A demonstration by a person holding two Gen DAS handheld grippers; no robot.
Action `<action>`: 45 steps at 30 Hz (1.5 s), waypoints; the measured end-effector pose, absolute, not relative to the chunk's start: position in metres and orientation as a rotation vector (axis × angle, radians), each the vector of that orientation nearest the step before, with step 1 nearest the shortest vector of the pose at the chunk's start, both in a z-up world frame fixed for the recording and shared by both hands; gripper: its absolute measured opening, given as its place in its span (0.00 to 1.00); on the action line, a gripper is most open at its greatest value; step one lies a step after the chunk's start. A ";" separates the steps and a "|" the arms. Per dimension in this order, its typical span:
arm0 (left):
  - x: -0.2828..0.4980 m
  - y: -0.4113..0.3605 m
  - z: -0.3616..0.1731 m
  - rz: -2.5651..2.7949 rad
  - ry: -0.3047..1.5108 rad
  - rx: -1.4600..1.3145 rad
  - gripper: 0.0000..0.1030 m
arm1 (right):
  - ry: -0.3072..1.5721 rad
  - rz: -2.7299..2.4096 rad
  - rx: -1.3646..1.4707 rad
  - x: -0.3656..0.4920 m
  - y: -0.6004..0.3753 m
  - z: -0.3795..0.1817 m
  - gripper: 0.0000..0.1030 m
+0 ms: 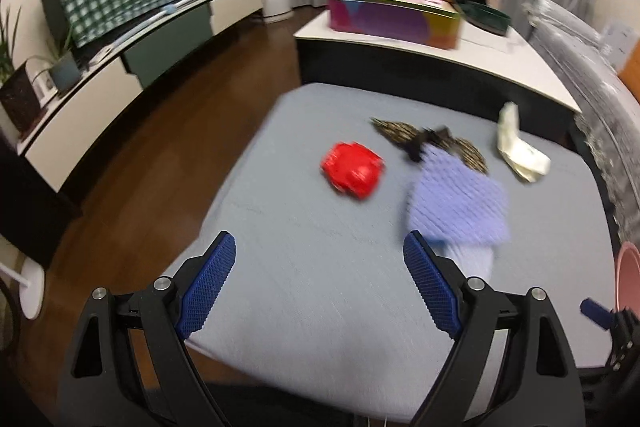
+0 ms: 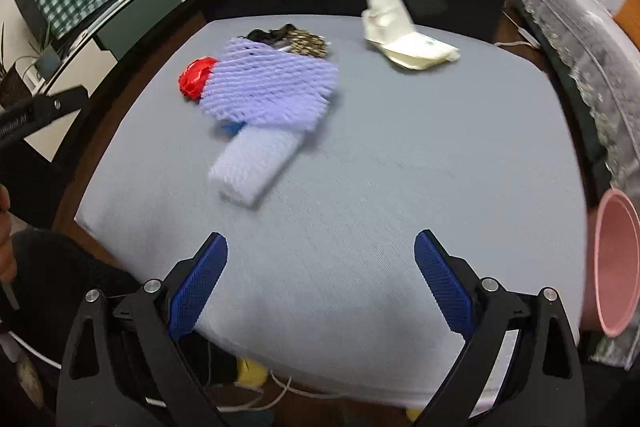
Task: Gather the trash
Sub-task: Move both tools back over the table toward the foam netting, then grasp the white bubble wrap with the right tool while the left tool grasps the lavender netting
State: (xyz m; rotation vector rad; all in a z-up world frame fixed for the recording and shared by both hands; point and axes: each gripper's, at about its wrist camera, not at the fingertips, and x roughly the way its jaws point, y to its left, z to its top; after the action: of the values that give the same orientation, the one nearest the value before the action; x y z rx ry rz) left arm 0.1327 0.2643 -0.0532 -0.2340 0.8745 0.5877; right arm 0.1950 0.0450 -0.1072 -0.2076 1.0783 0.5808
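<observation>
Trash lies on a grey cushioned surface [image 1: 304, 267]. A crumpled red wrapper [image 1: 353, 169] sits mid-surface; it also shows in the right wrist view [image 2: 195, 77]. A purple foam net [image 1: 458, 205] lies beside it, also in the right wrist view [image 2: 270, 89], with a second paler foam piece [image 2: 254, 163] below it. A dark patterned wrapper [image 1: 432, 143] and a crumpled white paper [image 1: 518, 147] lie farther back. My left gripper [image 1: 320, 287] is open and empty, near the front edge. My right gripper [image 2: 320, 287] is open and empty too.
A pink bin [image 2: 616, 263] stands at the right edge of the surface. A white table [image 1: 500, 47] with a colourful box [image 1: 394, 15] stands behind. A plastic-covered chair [image 2: 580, 27] is at right. A TV cabinet [image 1: 100, 75] lines the left wall.
</observation>
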 end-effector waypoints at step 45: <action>0.265 0.231 -0.139 0.294 1.167 -0.339 0.10 | 1.069 0.373 -0.108 0.254 -0.137 -0.136 0.12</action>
State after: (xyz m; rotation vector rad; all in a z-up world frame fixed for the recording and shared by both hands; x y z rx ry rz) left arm 0.2647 0.2312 -0.1389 -0.3390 1.1670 0.2935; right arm 0.2540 -0.1370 -0.1361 -0.1076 1.0691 0.3733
